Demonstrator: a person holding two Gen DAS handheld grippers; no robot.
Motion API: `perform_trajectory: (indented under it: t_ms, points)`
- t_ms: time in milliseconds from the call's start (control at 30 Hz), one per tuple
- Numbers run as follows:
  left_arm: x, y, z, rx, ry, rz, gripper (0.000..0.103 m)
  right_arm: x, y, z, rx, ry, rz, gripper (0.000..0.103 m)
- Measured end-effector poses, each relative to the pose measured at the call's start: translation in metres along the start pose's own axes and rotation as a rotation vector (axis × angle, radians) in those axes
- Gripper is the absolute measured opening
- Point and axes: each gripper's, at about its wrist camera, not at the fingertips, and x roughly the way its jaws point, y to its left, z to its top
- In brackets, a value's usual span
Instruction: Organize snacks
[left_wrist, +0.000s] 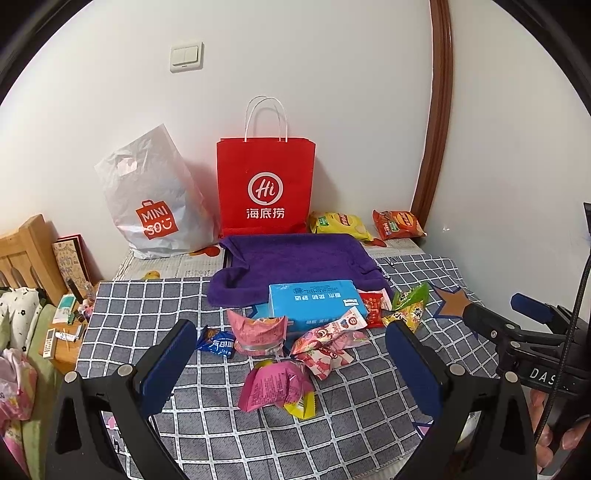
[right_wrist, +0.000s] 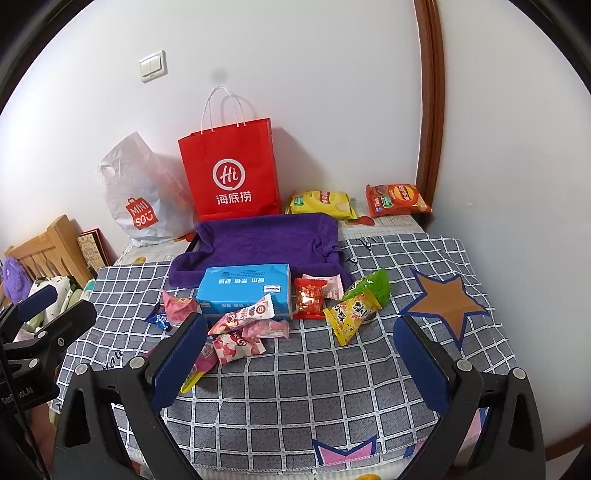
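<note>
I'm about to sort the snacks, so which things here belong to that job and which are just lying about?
Job: loose snack packets, yellow chip bag, orange chip bag, purple-lined tray.
Lying about: blue tissue box, red paper bag, white plastic bag.

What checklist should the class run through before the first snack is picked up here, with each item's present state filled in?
1. Left gripper jaws open and holding nothing: ok.
2. Right gripper jaws open and holding nothing: ok.
3. Purple tray has free room: ok, nothing lies in it.
4. Snacks within view: ok, the pink packet lies between the left jaws' line of approach.
5. Blue box clear of the snacks: not ok, the strawberry packet leans against its front.
6. Red bag open at the top: cannot tell, since only its front shows.
</note>
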Motion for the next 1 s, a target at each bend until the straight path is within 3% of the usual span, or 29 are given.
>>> perform_trajectory:
  t_ms: [633, 1000]
  points:
    - [0.0, -0.001, 0.001, 0.003, -0.002, -0.002, 0.102, 0.0, 0.003, 0.0, -0.002, 0.005, 0.01, 0.1]
    - [0.012, 0.001, 0.001, 0.002, 0.006, -0.011, 0.102, 0.02, -0.003, -0.004, 0.007, 0.019, -0.009, 0.1]
